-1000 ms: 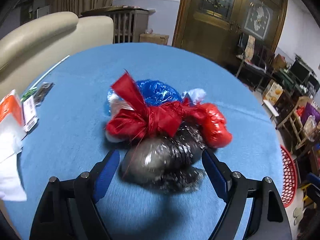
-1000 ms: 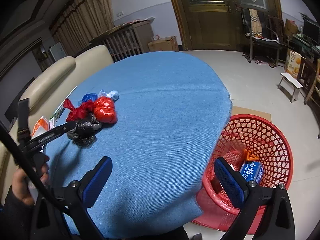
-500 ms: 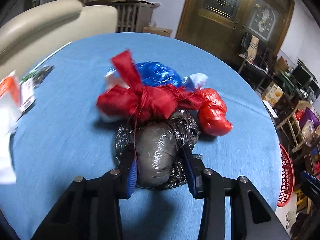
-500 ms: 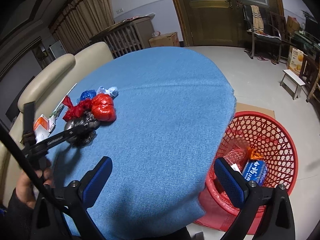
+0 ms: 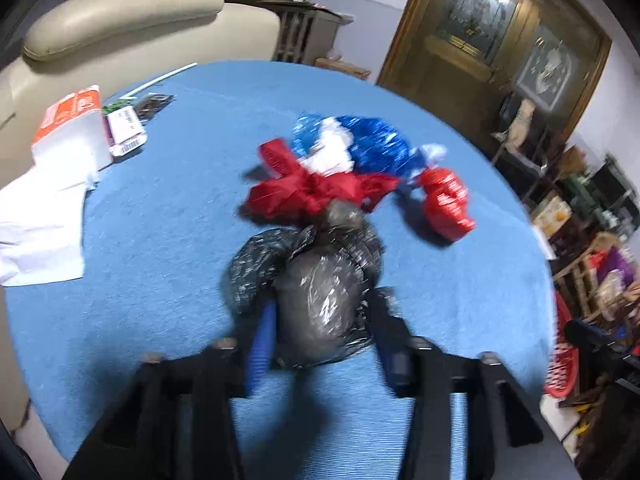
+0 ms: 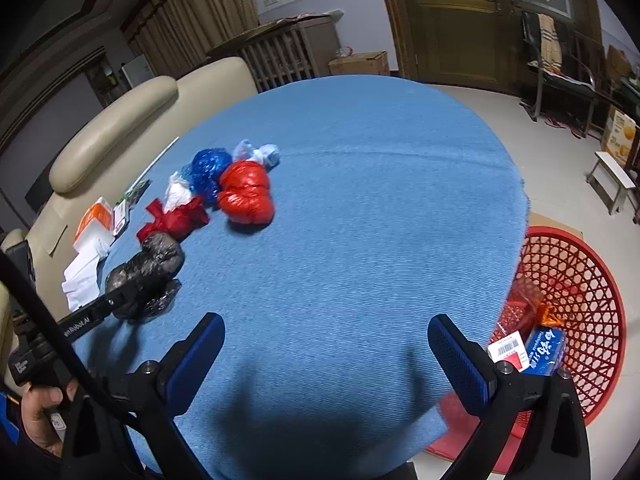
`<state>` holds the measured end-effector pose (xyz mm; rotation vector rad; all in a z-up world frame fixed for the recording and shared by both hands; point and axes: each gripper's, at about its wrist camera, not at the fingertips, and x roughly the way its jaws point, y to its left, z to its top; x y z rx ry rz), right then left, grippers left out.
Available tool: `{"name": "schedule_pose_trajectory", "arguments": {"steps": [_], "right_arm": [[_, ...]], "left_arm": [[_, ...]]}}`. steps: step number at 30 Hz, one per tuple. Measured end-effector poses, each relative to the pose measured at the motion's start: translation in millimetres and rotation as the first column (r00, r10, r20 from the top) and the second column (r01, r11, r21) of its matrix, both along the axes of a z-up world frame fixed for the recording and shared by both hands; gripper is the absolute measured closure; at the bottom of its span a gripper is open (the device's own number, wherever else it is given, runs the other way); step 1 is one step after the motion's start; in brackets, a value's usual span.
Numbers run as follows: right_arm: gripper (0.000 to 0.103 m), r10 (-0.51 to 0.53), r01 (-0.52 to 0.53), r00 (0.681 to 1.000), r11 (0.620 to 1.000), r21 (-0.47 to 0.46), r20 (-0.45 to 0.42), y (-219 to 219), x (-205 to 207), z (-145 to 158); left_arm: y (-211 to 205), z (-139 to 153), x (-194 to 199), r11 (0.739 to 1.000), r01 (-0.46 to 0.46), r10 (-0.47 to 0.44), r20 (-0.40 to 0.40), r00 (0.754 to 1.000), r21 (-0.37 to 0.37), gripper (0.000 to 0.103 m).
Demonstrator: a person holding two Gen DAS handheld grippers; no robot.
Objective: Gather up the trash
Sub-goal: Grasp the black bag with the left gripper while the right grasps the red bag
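Trash bags sit bunched on the left part of your blue tablecloth (image 6: 360, 208), and the nearest one, the black bag (image 5: 320, 296), lies between the fingers of your left gripper (image 5: 324, 344). Those jaws are opening at this moment; the picture is blurred there, but the blue pads (image 5: 262, 344) seem to lie against the crinkled plastic on both sides, so you appear to have hold of it. From the right wrist view the same black bag (image 6: 148, 272) rests on the cloth with the left gripper's black finger across its near side.

Just beyond it lies a knotted dark red bag (image 5: 316, 192), touching the black one. Behind that are a blue bag (image 5: 372, 148) with a white bag (image 5: 328, 158) pressed against it, and to the right a rounder bright red bag (image 5: 446, 204), a little apart from the black bag.

Your right gripper (image 6: 326, 360) hovers over the bare near part of the cloth, its jaws standing wide with nothing between them.

Off the right edge of the table, on the floor, stands the red mesh basket (image 6: 580, 280), with a blue carton (image 6: 546, 350) and some red and orange wrapping inside it.

At the far left edge of the cloth lie an orange and white packet (image 5: 70, 116) and white paper (image 5: 44, 224). A cream sofa (image 5: 120, 28) stands behind the table.
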<state>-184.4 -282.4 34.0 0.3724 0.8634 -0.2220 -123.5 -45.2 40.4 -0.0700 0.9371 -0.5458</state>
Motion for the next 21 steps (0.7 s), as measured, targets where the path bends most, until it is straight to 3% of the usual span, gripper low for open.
{"name": "schedule_pose_trajectory", "arguments": {"steps": [2,6,11,12,13,21], "right_arm": [[0.000,0.010,-0.010,1.000,1.000,-0.010,-0.002,5,2,1],[0.000,0.004,-0.004,1.000,1.000,-0.018,-0.007,8,4,3],[0.000,0.015,-0.015,1.000,0.999,-0.031,-0.010,14,7,4],[0.000,0.017,-0.017,1.000,0.999,-0.032,-0.011,14,8,5],[0.000,0.017,-0.018,1.000,0.999,-0.033,-0.012,15,8,5],[0.000,0.067,-0.066,0.998,0.997,-0.036,0.013,16,57,8]], "left_arm": [[-3,9,0,0.999,0.014,-0.014,0.014,1.000,-0.035,0.021],[-21,17,8,0.998,0.060,-0.061,0.080,0.995,0.016,0.021],[-33,-5,31,0.995,0.071,-0.071,0.005,0.997,0.075,0.022],[-34,-10,32,0.993,0.073,-0.073,-0.005,0.997,0.088,0.045],[-34,-15,31,0.992,0.076,-0.075,-0.014,0.997,0.103,0.059],[-11,-15,13,0.995,0.023,-0.024,0.003,1.000,0.098,0.060]]}}
